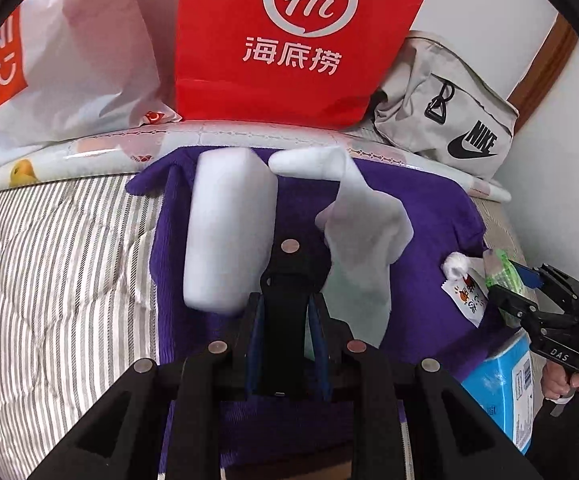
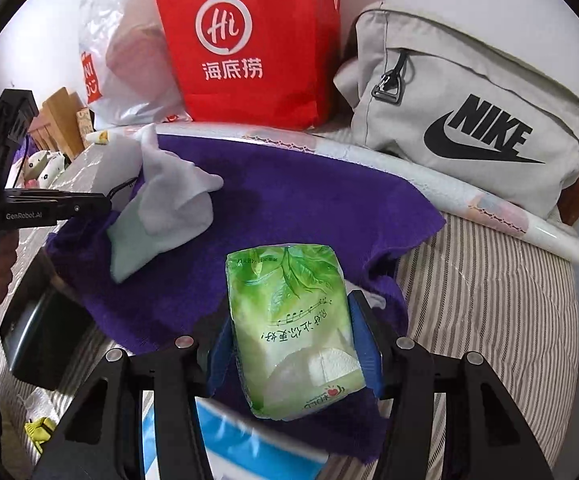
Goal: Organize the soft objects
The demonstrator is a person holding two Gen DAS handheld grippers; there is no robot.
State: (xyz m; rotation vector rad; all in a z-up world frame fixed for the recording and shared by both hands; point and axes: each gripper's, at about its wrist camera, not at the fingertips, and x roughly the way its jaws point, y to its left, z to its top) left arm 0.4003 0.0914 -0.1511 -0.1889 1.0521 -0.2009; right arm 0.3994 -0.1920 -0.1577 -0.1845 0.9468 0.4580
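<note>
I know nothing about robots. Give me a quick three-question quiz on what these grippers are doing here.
1. True or false: the right gripper holds the red bag.
2. What colour is the cloth on the bed? A green, B purple, C red.
3. Fill in: the left gripper is shut on a white ____.

Key: 1 false, it holds the tissue pack. 2 B. 3 sock.

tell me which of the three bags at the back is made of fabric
The grey Nike bag, at the right end by the wall. It has a zip and a black clip; the red Hi bag and the white Miniso bag have neither.
</note>
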